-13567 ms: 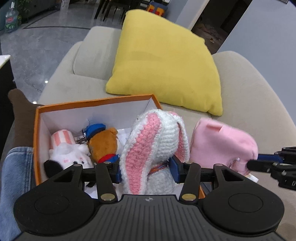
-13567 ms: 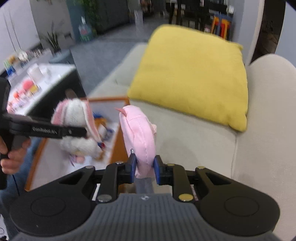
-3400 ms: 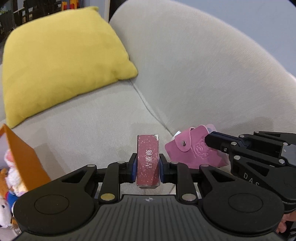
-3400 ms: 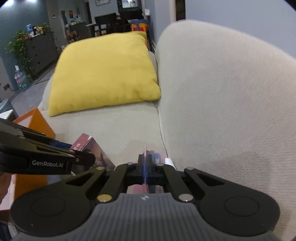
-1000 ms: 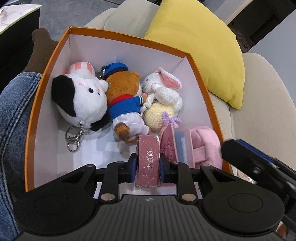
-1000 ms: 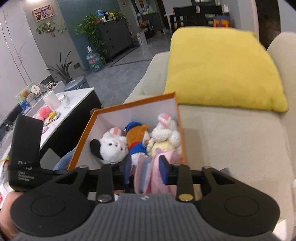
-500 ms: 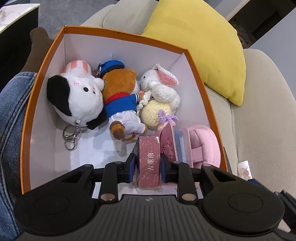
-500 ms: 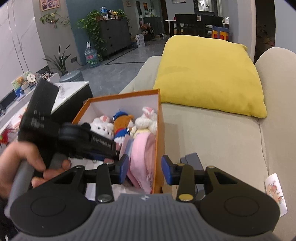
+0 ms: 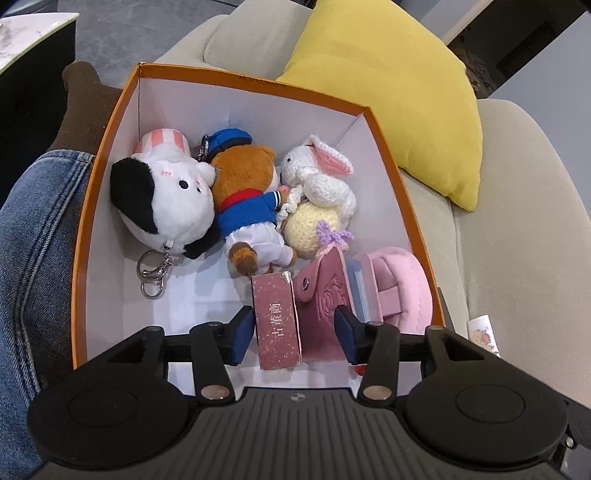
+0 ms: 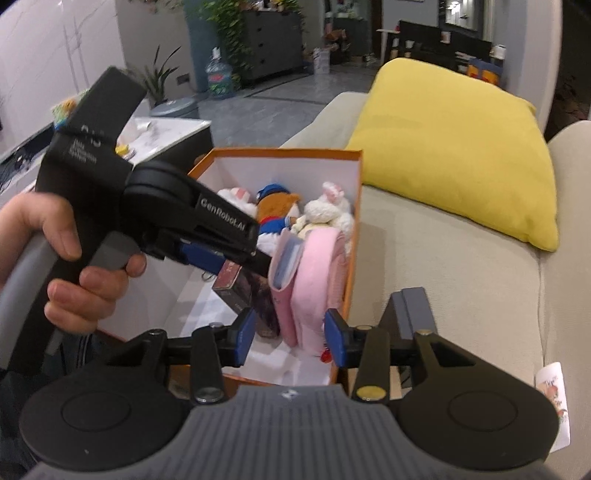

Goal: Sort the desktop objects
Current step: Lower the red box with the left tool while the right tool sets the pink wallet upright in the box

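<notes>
From your left wrist camera, the left tongs [image 9: 293,332] stand spread over the near end of the orange box [image 9: 92,206], which sits on a beige sofa [image 9: 517,236]. The maroon carton [image 9: 277,319] stands upright between the pads, free of both, leaning against the pink pouch [image 9: 321,295]; a pink purse [image 9: 402,284] stands just right of that, against the right wall. Farther in lie a panda plush [image 9: 166,206], a bear [image 9: 247,206] and a rabbit [image 9: 321,184], side by side. A yellow cushion [image 9: 388,92] rests on the sofa beyond the box, your jeans [image 9: 33,236] are at the left, and grey tiled floor shows at the far left.

From your right wrist camera, the right tongs [image 10: 288,339] are spread too, empty, at the box's near right corner. Your left hand [image 10: 74,266] grips the left tool [image 10: 147,206] over the box. A desk [image 10: 159,133] with a marble top stands left of the sofa; plants [image 10: 221,22] and a dark cabinet [image 10: 280,37] line the far wall. A small card [image 10: 552,398] lies on the sofa at near right.
</notes>
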`<state>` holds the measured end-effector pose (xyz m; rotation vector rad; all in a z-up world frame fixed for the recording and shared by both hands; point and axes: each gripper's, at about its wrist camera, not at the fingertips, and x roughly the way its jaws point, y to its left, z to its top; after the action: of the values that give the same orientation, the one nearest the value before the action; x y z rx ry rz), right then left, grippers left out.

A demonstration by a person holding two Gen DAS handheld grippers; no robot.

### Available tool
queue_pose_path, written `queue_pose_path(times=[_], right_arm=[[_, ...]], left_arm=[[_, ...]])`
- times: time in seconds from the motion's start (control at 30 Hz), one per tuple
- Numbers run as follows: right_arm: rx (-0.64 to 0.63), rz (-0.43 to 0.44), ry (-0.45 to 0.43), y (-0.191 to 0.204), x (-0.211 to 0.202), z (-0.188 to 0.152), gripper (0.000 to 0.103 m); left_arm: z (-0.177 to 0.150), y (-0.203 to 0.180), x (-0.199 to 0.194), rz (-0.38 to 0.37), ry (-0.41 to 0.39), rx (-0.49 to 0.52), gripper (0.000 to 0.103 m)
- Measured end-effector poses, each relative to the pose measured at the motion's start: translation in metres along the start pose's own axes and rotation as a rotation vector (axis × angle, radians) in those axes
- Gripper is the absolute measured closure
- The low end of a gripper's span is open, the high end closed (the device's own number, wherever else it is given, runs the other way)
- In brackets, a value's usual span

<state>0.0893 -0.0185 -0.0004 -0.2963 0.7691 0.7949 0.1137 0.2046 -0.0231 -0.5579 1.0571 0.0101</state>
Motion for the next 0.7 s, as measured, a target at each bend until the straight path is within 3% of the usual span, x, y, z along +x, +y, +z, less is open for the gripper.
queue_pose_path(times=[0.33,0.47,0.7], right_arm=[[-0.046,0.085,0.140,0.005,0.019,0.012,0.062],[-0.073,0.102,0.190,0.007,0.027,0.012,0.071],[-0.071,0.116,0.253,0.006,0.046,0.010,0.082]], left_arm=[[-0.002,0.011,-0.009,-0.066,0.003,-0.011,0.043],[-0.001,0.014,-0.009,-0.090,0.011,-0.006,0.044],[-0.001,0.016,-0.004,-0.107,0.022,0.001,0.062]])
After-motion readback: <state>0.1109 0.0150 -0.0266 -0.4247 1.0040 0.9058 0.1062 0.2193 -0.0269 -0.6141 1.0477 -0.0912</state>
